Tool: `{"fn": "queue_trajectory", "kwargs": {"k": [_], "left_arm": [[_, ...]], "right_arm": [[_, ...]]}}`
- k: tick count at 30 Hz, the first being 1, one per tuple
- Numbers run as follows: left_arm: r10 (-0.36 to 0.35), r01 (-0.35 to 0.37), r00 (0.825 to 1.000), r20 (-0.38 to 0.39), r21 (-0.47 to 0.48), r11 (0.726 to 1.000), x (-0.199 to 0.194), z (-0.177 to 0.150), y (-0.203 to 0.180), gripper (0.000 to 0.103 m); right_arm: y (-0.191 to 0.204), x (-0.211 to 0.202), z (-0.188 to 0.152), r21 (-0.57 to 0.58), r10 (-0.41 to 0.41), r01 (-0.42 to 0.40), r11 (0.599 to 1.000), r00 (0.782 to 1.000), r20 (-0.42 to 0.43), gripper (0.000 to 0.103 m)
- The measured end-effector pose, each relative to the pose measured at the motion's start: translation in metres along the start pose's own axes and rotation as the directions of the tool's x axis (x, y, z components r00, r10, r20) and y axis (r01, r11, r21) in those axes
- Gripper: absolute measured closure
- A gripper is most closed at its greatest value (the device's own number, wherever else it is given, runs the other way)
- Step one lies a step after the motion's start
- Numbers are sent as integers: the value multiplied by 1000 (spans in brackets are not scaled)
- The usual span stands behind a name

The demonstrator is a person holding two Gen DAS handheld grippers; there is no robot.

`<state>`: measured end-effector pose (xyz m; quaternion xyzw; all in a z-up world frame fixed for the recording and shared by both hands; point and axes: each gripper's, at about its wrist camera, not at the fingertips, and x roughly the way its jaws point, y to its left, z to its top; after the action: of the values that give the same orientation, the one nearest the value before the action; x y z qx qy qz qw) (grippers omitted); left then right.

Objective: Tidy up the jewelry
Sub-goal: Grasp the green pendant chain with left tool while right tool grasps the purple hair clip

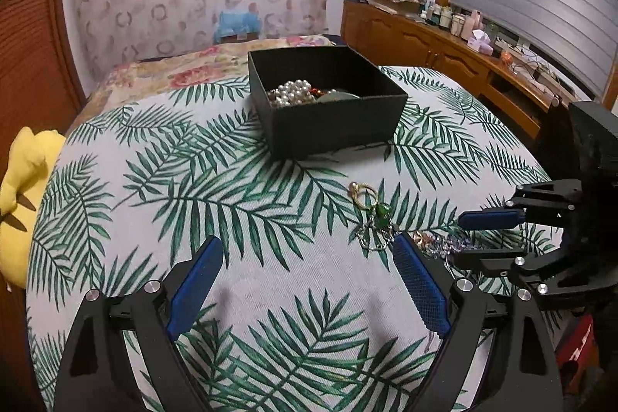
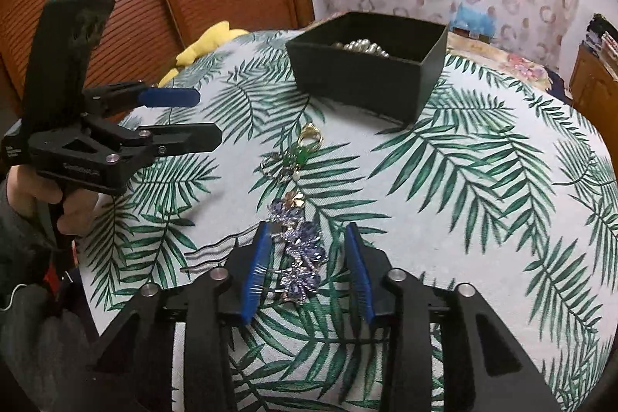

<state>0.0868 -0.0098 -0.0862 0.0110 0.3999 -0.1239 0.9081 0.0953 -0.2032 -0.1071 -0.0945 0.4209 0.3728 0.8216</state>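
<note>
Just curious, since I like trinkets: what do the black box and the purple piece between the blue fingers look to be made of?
Black box: probably matte cardboard, judging by its thin straight walls and dull, unreflective surface. Purple piece: seemingly faceted glass or crystal stones in silvery metal, since the petals glint; real gem or imitation cannot be told.
</note>
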Motion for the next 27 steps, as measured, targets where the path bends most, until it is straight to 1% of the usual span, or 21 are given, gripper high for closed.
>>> {"fn": "queue_trajectory", "kwargs": {"k": [1, 4, 5, 8, 14, 19, 22, 24, 26, 27], "left_arm": [[-1, 1, 1000, -1, -1, 1000, 0, -1, 0, 17], [-3, 3, 1000, -6, -1, 1000, 2, -2, 0, 17], [-4, 4, 1000, -7, -1, 1000, 2, -3, 0, 17], [-7, 7, 1000, -11, -3, 1000, 4, -4, 0, 17], [-14, 14, 1000, -23, -3, 1000, 8, -8, -2, 17], [-24, 24, 999, -33, 3, 1000, 12, -9, -5, 17], [-31, 31, 999, -35, 5, 999, 13, -8, -7, 17], [-42, 42, 998, -35, 11, 999, 14, -6, -10, 17], [-54, 54, 998, -33, 19, 998, 14, -3, -15, 24], [-62, 63, 998, -34, 23, 998, 15, -1, -18, 30]], "right_arm": [[1, 1, 0, -3, 0, 0, 1000, 1000, -6, 66], [3, 2, 0, -15, -6, 6, 1000, 1000, -13, 77], [4, 1, 0, -20, -6, 6, 1000, 1000, -12, 78], [4, -5, -2, -33, -14, 14, 999, 1000, -3, 78], [-7, -29, -1, -5, -29, 29, 1000, 997, 65, 78], [-25, -45, 0, 39, -66, 62, 997, 992, 109, 78], [-34, -49, -1, 62, -93, 86, 994, 988, 120, 78], [-39, -48, -4, 68, -127, 120, 990, 985, 117, 78], [-42, -46, -6, 71, -160, 153, 986, 981, 109, 78], [-44, -44, -7, 77, -169, 162, 984, 980, 104, 78]]}}
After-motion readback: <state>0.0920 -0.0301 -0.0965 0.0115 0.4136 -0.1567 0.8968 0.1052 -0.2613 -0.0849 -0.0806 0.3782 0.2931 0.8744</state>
